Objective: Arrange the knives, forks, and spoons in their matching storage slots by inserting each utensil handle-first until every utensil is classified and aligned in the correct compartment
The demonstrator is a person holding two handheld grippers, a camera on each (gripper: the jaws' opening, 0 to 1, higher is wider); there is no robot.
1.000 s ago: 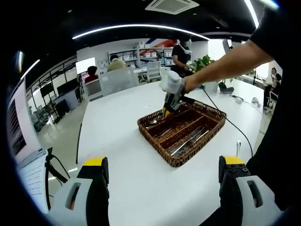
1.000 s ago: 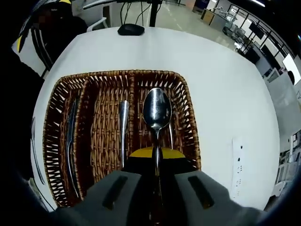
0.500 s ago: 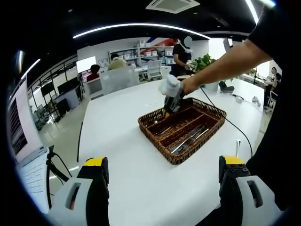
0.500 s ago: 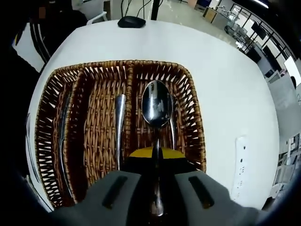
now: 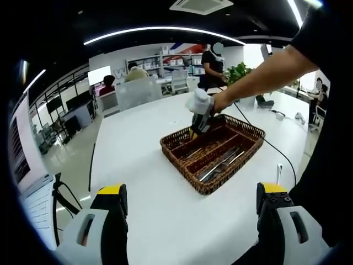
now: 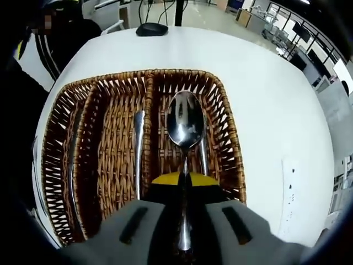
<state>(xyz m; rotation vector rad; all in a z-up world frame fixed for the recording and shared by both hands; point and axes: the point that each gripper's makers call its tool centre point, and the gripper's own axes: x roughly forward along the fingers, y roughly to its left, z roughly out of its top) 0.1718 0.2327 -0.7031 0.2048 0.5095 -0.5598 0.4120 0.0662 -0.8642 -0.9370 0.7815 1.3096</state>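
Note:
In the right gripper view my right gripper [image 6: 185, 181] is shut on the handle of a steel spoon [image 6: 186, 118]. The spoon's bowl points forward above the right-hand compartment of the brown wicker basket [image 6: 229, 132]. Another spoon's handle [image 6: 204, 157] lies in that compartment. One utensil handle [image 6: 138, 146] rests in the middle compartment, and knives [image 6: 71, 165] lie in the left one. The left gripper view has the right gripper [image 5: 199, 117], held by a hand, over the far left end of the basket [image 5: 251, 144]. My left gripper [image 5: 191, 190] stands open above the table, well short of the basket.
A loose utensil [image 5: 279, 171] lies on the white table [image 5: 143, 165] to the right of the basket. A black mouse [image 6: 151, 29] sits beyond the basket, and a white power strip [image 6: 289, 201] lies to its right. A cable [image 5: 276, 149] runs past the basket. People and desks are in the background.
The right gripper with the spoon has come slightly closer to the basket, which now looks a little larger. The left gripper has stayed open and nearly still.

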